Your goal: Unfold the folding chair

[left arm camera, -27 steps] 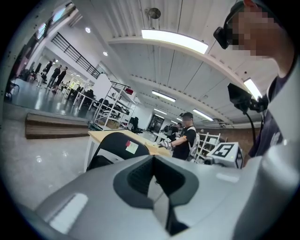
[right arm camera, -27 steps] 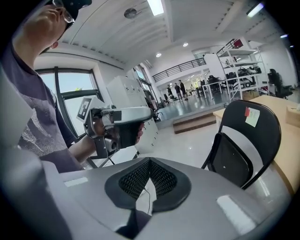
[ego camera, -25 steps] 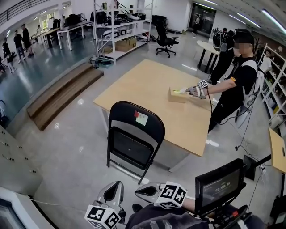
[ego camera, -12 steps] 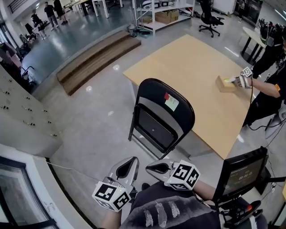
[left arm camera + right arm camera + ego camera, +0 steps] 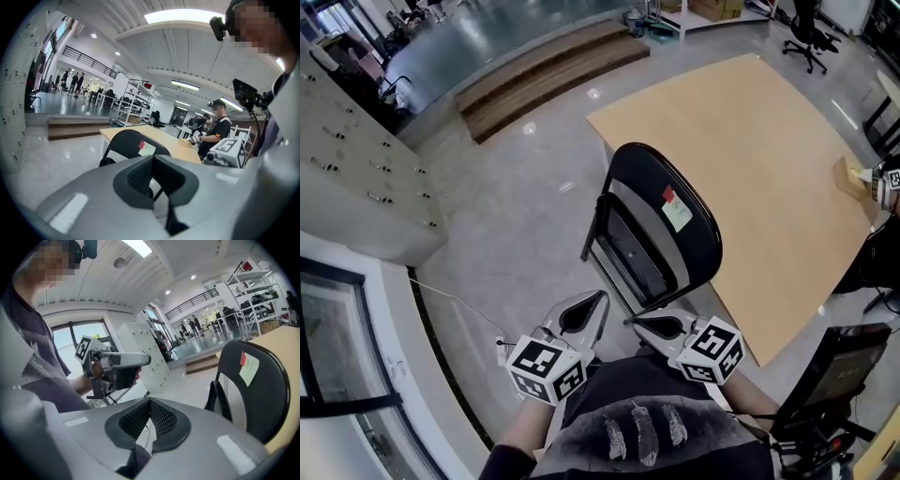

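We are only approaching: the folded chair [image 5: 661,230] stands at the desk [image 5: 750,141] edge, just beyond our left gripper [image 5: 595,302] and right gripper [image 5: 637,322], both jaws closed and empty, so next we must open them to grasp it.

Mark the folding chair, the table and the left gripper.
folding chair [image 5: 649,173], head view, top of the backrest.
table [image 5: 741,141], head view, bare top.
left gripper [image 5: 596,300], head view, between its fingertips.
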### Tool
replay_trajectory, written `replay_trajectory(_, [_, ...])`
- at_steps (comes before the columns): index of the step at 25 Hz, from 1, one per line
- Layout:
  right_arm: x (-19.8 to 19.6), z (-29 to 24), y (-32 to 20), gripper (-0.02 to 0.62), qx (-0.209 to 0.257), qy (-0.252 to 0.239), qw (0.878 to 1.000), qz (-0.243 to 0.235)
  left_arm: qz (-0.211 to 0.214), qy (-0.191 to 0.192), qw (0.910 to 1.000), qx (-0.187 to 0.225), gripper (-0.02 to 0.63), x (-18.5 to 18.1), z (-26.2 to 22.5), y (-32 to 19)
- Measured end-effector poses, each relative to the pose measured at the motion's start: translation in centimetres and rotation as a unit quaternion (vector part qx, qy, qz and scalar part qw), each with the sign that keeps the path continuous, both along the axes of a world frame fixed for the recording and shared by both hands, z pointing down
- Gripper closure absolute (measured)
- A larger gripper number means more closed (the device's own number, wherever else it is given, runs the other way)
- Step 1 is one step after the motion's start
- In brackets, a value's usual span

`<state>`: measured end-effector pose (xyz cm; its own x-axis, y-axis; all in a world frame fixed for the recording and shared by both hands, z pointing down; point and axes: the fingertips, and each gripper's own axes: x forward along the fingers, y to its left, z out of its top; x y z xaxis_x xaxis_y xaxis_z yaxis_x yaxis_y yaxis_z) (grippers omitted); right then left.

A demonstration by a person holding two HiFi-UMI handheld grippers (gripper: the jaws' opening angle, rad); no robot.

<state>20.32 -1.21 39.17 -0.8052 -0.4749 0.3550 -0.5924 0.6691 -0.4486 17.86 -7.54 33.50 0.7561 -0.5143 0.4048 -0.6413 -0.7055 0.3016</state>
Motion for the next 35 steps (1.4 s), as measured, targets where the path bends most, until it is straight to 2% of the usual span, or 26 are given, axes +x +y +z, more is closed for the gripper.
replay_trajectory(6, [5.6,0.6,-2.3,0.594,-0.008,-0.012,1.0,0.012,-0.036,-0.042,0.9984,-0.011,0.604,3.7,3.3,-2.8])
replay_trajectory(12, [10.6,0.5,-5.7,0.594,0.004,0.0,0.999,0.039,-0.076,-0.079,0.9924,-0.056,0.604,5.7,9.0,-6.0])
replay_trajectory(18, [15.0,-0.5,-10.2,0.592,0.033,0.061,0.992,0.105,-0.115,-0.127,0.98,-0.102,0.603,6.8,16.2,-9.8])
replay_trajectory(19, [15.8,-0.8,-11.1,0.592,0.041,0.075,0.989,0.12,-0.115,-0.133,0.9778,-0.114,0.559,7.2,17.6,-10.4])
replay_trajectory(20, [16.4,-1.0,-12.0,0.575,0.046,0.09,0.986,0.134,-0.112,-0.135,0.9754,-0.133,0.429,7.5,19.1,-10.9])
replay_trajectory(21, [17.0,-1.1,-12.8,0.47,0.048,0.106,0.983,0.145,-0.111,-0.136,0.972,-0.156,0.364,7.8,20.6,-11.3])
replay_trajectory(22, [17.4,-0.9,-13.6,0.398,0.046,0.123,0.979,0.155,-0.113,-0.139,0.9676,-0.178,0.332,7.9,22.1,-11.6])
replay_trajectory(24, [18.2,-0.2,-14.9,0.366,0.038,0.157,0.972,0.17,-0.12,-0.15,0.9596,-0.206,0.324,8.1,24.8,-12.3])
replay_trajectory(27, [19.0,0.9,-16.8,0.303,0.021,0.203,0.963,0.174,-0.119,-0.172,0.9524,-0.221,0.298,8.4,27.6,-13.5])
replay_trajectory(29, [19.9,1.5,-18.4,0.278,0.012,0.237,0.955,0.181,-0.12,-0.171,0.948,-0.241,0.29,8.7,29.0,-14.4])
replay_trajectory(32, [20.5,3.2,-20.8,0.272,-0.017,0.271,0.944,0.186,-0.125,-0.161,0.9394,-0.275,0.279,8.8,31.1,-15.4])
replay_trajectory(35, [20.4,5.7,-22.1,0.271,-0.057,0.305,0.936,0.165,-0.121,-0.155,0.9353,-0.294,0.267,9.2,32.6,-15.7])
